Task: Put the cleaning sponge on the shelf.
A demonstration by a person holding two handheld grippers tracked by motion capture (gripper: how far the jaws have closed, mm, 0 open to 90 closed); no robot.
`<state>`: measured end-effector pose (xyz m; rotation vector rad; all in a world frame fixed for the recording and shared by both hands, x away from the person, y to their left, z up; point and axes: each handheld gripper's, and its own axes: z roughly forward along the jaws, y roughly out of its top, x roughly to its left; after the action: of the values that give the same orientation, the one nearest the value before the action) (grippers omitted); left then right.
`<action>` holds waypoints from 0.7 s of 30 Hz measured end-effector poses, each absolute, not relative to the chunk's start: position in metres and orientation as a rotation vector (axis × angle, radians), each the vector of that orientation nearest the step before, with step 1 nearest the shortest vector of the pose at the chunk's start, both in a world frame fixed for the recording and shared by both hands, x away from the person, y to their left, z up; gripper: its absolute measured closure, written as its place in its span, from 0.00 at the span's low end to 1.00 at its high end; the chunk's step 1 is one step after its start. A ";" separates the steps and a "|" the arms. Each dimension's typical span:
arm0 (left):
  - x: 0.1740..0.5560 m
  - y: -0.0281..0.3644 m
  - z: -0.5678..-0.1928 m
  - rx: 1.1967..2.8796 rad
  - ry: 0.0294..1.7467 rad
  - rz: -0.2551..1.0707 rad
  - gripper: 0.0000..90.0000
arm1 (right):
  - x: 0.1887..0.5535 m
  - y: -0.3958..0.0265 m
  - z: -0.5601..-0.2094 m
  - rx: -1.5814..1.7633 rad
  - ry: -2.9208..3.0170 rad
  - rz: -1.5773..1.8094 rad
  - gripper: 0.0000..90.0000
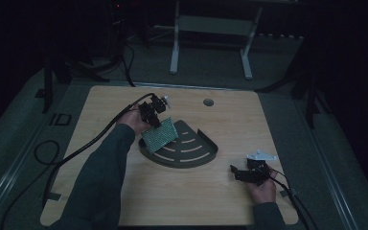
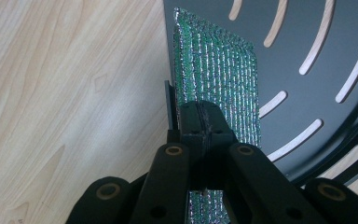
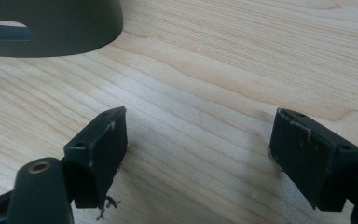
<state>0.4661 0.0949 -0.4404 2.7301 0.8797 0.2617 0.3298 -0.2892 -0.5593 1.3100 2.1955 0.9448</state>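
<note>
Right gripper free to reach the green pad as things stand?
Probably yes: the right gripper is open and empty, with bare table between it and the green pad. The left gripper clamps the pad's top edge.

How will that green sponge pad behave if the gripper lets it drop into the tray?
The green pad looks thin and light, so it would probably flop flat. Held by one edge in the left gripper, it keeps its shape, so fairly stiff. Its rough weave likely resists sliding on the tray.

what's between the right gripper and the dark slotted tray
Nothing: bare wooden table separates the right gripper from the tray, as the high view shows.
</note>
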 end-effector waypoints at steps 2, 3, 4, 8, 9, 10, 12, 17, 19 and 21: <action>0.466 0.095 -0.441 2.733 0.880 0.268 1.00 | 0.330 -0.289 -0.559 1.310 2.195 0.945 0.21; 0.466 0.095 -0.441 2.733 0.880 0.268 1.00 | 0.330 -0.289 -0.559 1.310 2.195 0.945 0.21; 0.466 0.095 -0.442 2.734 0.882 0.264 1.00 | 0.330 -0.289 -0.559 1.310 2.196 0.945 0.21; 0.466 0.094 -0.445 2.746 0.880 0.276 1.00 | 0.330 -0.289 -0.559 1.310 2.196 0.944 0.21; 0.466 0.094 -0.445 2.748 0.882 0.275 1.00 | 0.330 -0.289 -0.559 1.310 2.195 0.945 0.21; 0.466 0.094 -0.445 2.749 0.881 0.275 1.00 | 0.330 -0.289 -0.559 1.310 2.196 0.945 0.21; 0.465 0.094 -0.446 2.753 0.880 0.275 1.00 | 0.330 -0.289 -0.559 1.310 2.196 0.945 0.21; 0.465 0.094 -0.447 2.764 0.874 0.274 1.00 | 0.330 -0.289 -0.559 1.310 2.195 0.945 0.21; 0.465 0.094 -0.448 2.767 0.872 0.272 1.00 | 0.330 -0.289 -0.559 1.310 2.196 0.944 0.21; 0.464 0.093 -0.448 2.775 0.862 0.275 1.00 | 0.330 -0.289 -0.559 1.310 2.196 0.945 0.21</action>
<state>0.4642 0.0931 -0.4484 2.7748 0.8616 0.2745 0.3299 -0.2892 -0.5592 1.3097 2.1960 0.9447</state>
